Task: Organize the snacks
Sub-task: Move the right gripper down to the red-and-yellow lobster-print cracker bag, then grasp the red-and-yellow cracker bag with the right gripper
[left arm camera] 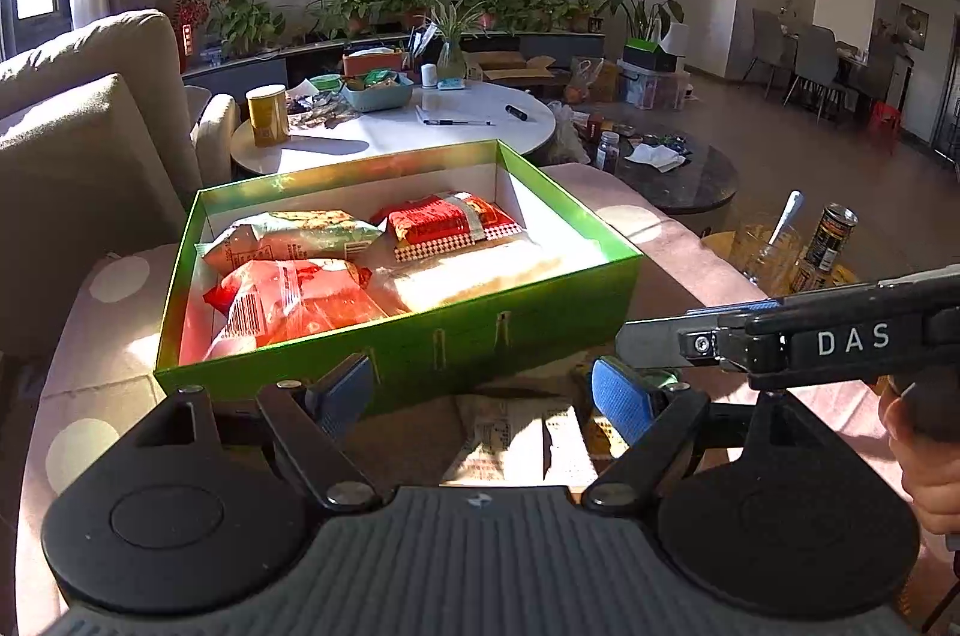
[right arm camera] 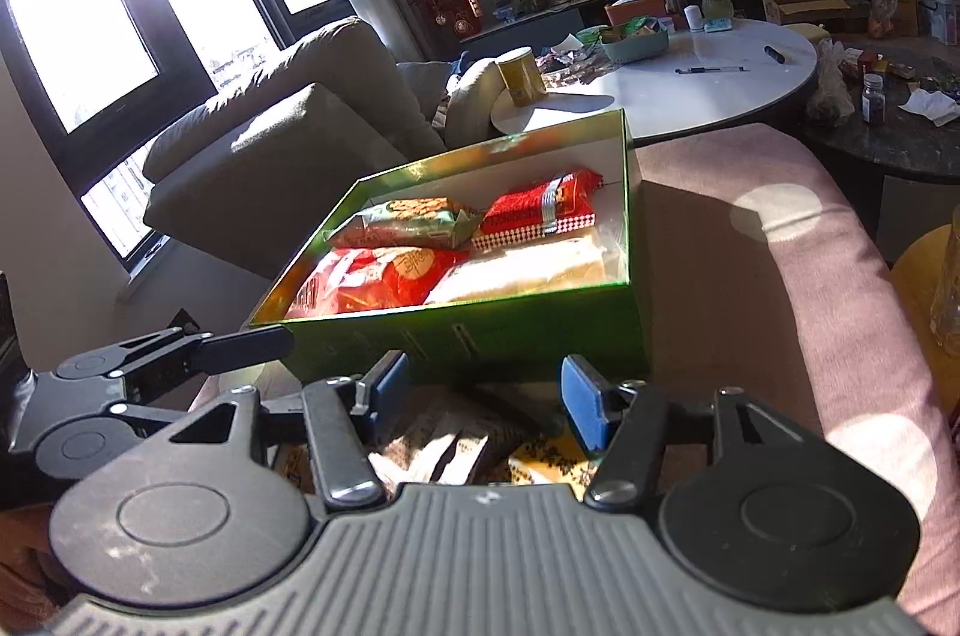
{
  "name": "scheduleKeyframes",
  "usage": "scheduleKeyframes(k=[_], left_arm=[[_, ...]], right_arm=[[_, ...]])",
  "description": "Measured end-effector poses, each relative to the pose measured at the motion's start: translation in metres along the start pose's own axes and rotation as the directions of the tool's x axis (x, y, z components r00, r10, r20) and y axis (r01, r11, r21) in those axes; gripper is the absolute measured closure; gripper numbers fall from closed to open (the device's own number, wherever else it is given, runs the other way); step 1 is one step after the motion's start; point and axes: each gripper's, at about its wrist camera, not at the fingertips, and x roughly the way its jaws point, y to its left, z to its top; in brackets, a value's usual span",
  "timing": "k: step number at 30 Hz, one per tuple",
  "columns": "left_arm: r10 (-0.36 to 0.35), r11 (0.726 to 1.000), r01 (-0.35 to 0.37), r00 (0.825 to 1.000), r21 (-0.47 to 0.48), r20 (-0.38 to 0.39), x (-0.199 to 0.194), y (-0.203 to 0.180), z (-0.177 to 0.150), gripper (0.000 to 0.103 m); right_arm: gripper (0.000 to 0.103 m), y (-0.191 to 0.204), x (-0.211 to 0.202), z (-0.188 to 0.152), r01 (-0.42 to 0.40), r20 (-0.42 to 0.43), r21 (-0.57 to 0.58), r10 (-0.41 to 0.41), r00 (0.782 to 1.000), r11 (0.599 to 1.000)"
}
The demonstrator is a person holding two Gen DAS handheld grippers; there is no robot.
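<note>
snacks (left arm camera: 300,300) fill green box (left arm camera: 540,300) — claws outside

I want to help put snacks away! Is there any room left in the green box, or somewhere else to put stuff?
The green box is crowded: four packets cover nearly all its floor, with only a thin strip along its far wall. Free patches: the pink cushion to the right of the box, and the white table between the yellow can and the pen.
</note>
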Motion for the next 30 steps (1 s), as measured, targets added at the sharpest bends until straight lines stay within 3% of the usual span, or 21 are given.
scheduleKeyframes(k=[10,15,30], left_arm=[[0.008,0.999,-0.009,1.000,-0.031,-0.020,-0.021,-0.002,-0.028,0.024],[0.008,0.999,-0.009,0.999,-0.039,-0.033,-0.030,-0.003,-0.036,0.024],[-0.066,0.997,0.067,0.997,0.025,-0.037,-0.042,-0.032,-0.045,0.022]], right_arm=[[0.039,0.004,-0.026,-0.024,0.022,-0.024,0.039,-0.021,0.999,0.999],[0.038,0.006,-0.035,-0.042,0.092,-0.043,0.002,-0.092,0.995,0.996],[0.038,0.000,-0.067,-0.082,0.153,-0.061,0.075,-0.149,0.987,0.985]])
